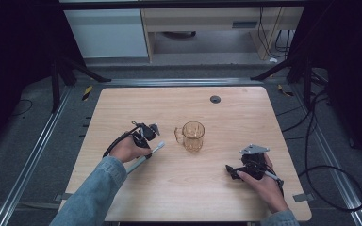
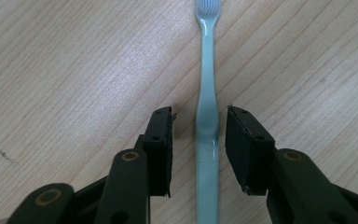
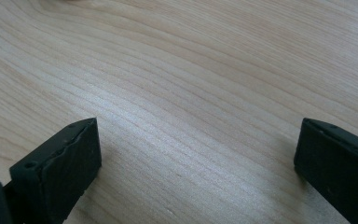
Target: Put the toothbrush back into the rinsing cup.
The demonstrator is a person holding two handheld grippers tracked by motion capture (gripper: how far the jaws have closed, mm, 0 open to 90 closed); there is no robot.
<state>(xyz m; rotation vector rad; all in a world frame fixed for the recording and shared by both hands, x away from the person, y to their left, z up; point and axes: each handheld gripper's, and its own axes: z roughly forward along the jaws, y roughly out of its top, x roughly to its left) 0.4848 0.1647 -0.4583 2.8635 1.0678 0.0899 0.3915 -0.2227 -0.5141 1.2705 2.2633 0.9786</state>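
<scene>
on the wooden table (image 1: 226, 108), left of the amber glass mug (image 1: 193, 136), a pale green toothbrush (image 2: 207, 116) lies flat; left gripper (image 2: 199, 140) straddles its handle, jaws parted, a gap each side, not clamped; right gripper (image 3: 196, 158) spread wide over bare wood, holding nothing

Black left gripper (image 1: 152, 133), right gripper (image 1: 232, 170); grey triangular plate; denim sleeves; black cables.
</scene>
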